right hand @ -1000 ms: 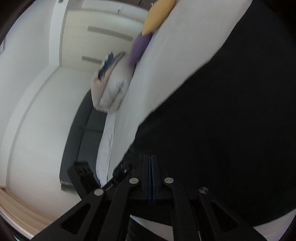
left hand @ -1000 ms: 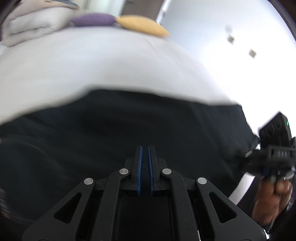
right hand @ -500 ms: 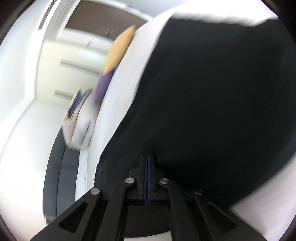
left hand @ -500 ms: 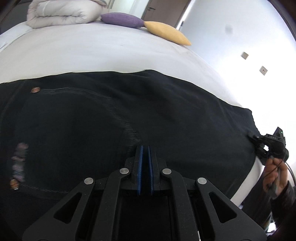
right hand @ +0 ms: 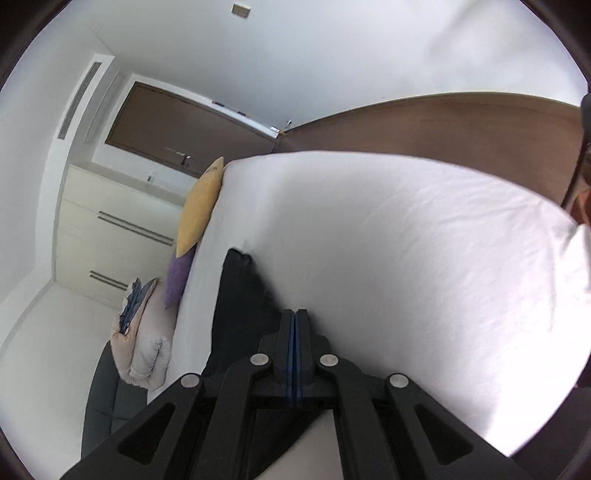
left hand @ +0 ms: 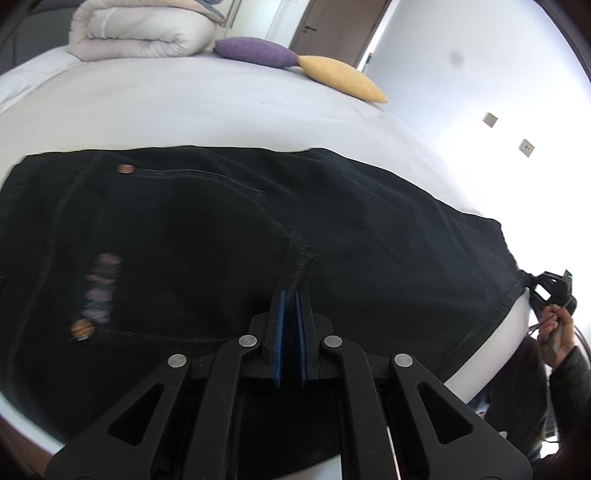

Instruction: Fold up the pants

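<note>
Black pants (left hand: 332, 229) lie spread across the white bed (left hand: 207, 110), waistband at the left with a copper button (left hand: 125, 168). My left gripper (left hand: 290, 295) is shut on the pants at the crotch seam. My right gripper (left hand: 546, 288) shows at the far right of the left wrist view, at the leg hem. In the right wrist view my right gripper (right hand: 294, 314) is shut on the pants' edge (right hand: 236, 295), with the dark cloth running away along the bed (right hand: 406, 258).
A rolled white duvet (left hand: 144, 33), a purple cushion (left hand: 255, 51) and a yellow cushion (left hand: 343, 77) lie at the bed's far end. A brown headboard panel (right hand: 443, 122), white drawers (right hand: 110, 236) and a dark sofa (right hand: 99, 406) stand around the bed.
Both grippers have drawn back with the pants, which now lie flatter and further stretched across the bed. The right wrist view has swung from dark cloth to mostly white sheet.
</note>
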`<state>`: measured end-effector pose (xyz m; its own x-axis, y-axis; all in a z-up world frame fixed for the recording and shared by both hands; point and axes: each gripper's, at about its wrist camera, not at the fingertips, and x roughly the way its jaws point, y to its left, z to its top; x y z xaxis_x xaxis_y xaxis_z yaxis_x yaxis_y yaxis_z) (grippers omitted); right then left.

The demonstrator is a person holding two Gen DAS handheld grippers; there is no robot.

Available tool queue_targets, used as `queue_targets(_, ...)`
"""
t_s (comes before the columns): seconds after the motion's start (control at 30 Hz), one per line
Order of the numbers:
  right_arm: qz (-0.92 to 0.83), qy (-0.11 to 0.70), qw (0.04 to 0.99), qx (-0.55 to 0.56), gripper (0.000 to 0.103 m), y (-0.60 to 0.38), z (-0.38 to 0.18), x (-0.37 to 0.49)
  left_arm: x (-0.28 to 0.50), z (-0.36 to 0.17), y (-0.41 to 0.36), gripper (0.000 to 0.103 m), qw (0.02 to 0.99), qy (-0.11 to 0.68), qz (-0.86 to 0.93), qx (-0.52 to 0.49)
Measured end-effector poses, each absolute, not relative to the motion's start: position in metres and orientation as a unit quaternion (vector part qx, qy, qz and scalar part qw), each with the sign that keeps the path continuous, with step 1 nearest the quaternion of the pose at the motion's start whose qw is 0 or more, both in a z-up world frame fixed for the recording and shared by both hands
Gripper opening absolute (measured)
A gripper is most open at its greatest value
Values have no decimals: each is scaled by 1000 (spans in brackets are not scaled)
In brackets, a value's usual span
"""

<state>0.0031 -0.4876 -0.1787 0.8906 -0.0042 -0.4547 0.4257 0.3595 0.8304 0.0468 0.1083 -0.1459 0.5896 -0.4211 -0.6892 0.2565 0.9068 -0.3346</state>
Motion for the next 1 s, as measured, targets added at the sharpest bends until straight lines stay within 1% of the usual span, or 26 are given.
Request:
queue_targets(0.07, -155, 183, 797, 554, 1, -500, -175, -16, 39, -144, 121, 6, 890, 407, -173, -111)
queue_targets(0.1, -159, 179, 795, 557, 3, -509, -173, -21, 35, -143, 126, 6, 891, 406, -163, -117)
queue_targets(0.13, -160, 177, 794, 559, 15, -512, -170, -31, 31, -142, 129, 6, 893, 404, -153, -122)
queue_targets(0.17, -157, 174, 793, 562, 29, -509, -168, -35, 28, -139, 133, 6, 895, 403, -147, -125)
queue_targets(0.23, -143, 173, 792, 568, 45, -491, -159, -31, 24, -132, 138, 6, 897, 399, -143, -129)
queue_targets(0.27, -134, 177, 791, 570, 47, -481, -155, -27, 23, -129, 135, 6, 898, 396, -144, -128)
queue_targets(0.37, -110, 201, 776, 588, 48, -452, -161, -8, 27, -119, 115, 6, 895, 395, -162, -128)
queue_targets(0.53, -90, 231, 760, 600, 47, -432, -179, 12, 40, -113, 59, 6, 882, 408, -205, -116)
queue_targets(0.67, -85, 219, 752, 616, 47, -437, -181, 8, 49, -126, 11, 6, 867, 436, -223, -94)
queue_targets(0.73, -79, 210, 747, 626, 47, -443, -182, 5, 49, -137, 3, 5, 859, 452, -222, -92)
queue_targets(0.8, -78, 205, 746, 629, 46, -451, -183, 5, 48, -140, 3, 5, 858, 449, -226, -101)
queue_targets(0.9, -79, 198, 748, 629, 37, -457, -184, 13, 51, -147, 7, 5, 848, 459, -233, -124)
queue_targets(0.97, -77, 197, 746, 632, 20, -459, -187, 21, 51, -149, 5, 5, 847, 461, -232, -125)
queue_targets(1.0, -77, 197, 742, 636, 17, -460, -190, 24, 52, -150, 4, 5, 848, 461, -231, -125)
